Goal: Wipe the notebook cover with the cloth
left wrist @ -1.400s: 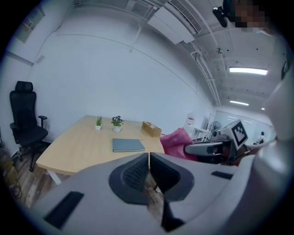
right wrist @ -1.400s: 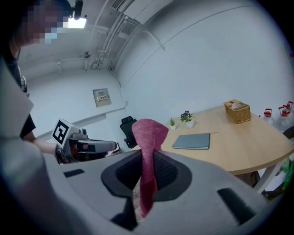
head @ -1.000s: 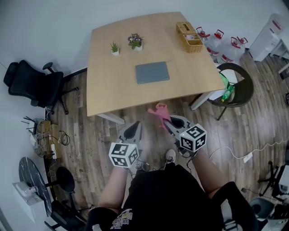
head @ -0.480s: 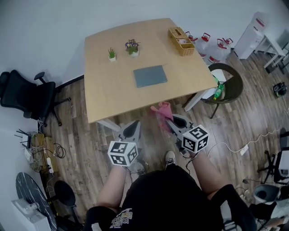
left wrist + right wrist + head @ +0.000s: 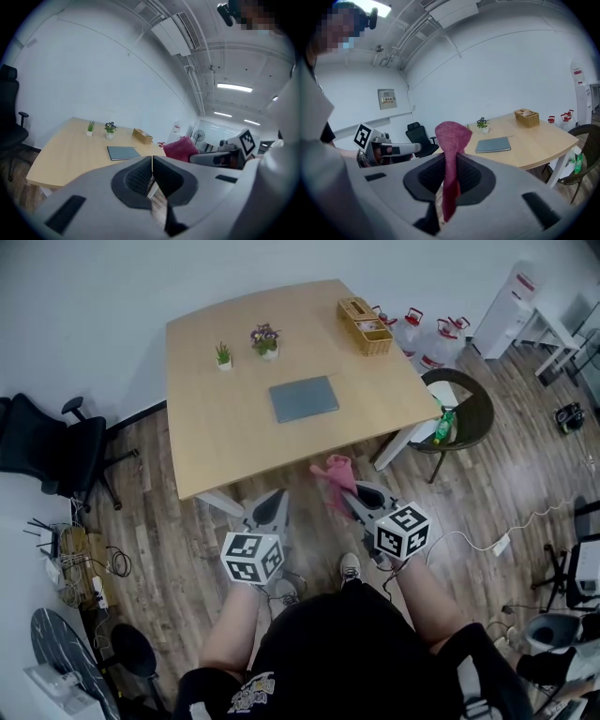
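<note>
Left gripper [image 5: 277, 495]: jaws pressed together, nothing between the pads. Same reading in the left gripper view [image 5: 152, 161]. Held low in front of the body, over the wood floor [image 5: 178, 549], just short of the near edge of the bench [image 5: 216, 437].

Ahead of both grippers and well apart from them: notebook [image 5: 304, 398], grey, closed, lying flat near mid-bench. Nothing on the cover, nothing touching it. Seen beyond the jaw tips in both gripper views [image 5: 123, 152] [image 5: 493, 145]. Beyond it, up and to the left of the left gripper's line: two small potted plants [image 5: 264, 338].

Right gripper [image 5: 344, 497]: clamped on the cloth [image 5: 335, 472], pink-red. Pinched between the pads [image 5: 468, 176], a bunch standing up past the tips, a tail hanging below [image 5: 452, 136]. Also short of the bench edge, level with the left gripper. Far ahead and slightly right of it: wicker basket [image 5: 366, 326] at the back corner.

Progress, as judged:
- Done: cloth taken up and secured in the right gripper.
- Not yet done: reaching in over the bench, setting cloth on the cover, wiping.
- No contact between cloth and notebook, so wiping not begun.
- Left gripper free, possibly for steadying the notebook during the strokes.
</note>
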Demonstrator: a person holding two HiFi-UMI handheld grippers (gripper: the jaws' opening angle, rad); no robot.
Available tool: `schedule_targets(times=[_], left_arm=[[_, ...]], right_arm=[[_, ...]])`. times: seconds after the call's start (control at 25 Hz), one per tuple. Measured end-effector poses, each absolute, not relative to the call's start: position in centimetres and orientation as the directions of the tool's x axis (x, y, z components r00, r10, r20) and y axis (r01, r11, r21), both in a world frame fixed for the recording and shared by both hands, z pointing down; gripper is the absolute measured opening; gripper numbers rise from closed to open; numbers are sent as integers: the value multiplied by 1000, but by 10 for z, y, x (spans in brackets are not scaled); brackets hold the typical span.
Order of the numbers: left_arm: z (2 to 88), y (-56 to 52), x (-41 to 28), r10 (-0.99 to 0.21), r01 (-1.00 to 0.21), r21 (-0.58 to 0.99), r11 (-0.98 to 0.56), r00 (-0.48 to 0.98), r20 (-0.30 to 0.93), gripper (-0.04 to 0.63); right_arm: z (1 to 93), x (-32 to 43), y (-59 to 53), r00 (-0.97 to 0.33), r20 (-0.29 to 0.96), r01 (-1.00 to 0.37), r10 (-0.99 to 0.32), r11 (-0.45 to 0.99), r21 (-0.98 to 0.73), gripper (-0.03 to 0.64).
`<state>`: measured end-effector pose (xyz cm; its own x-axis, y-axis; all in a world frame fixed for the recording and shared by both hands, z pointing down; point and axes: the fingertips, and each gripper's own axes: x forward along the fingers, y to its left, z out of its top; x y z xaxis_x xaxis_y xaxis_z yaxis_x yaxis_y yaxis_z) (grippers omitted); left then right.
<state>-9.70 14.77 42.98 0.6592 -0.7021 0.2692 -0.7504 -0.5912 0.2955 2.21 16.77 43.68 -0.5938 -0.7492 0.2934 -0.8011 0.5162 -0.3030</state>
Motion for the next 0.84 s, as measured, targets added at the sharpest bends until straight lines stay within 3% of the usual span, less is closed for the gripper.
schedule_targets(times=[0.84], left_arm=[[412, 171, -82, -683, -730, 243, -639, 684, 258, 11]], right_arm=[[423, 32, 180, -610, 262, -788, -748, 536, -304, 55]])
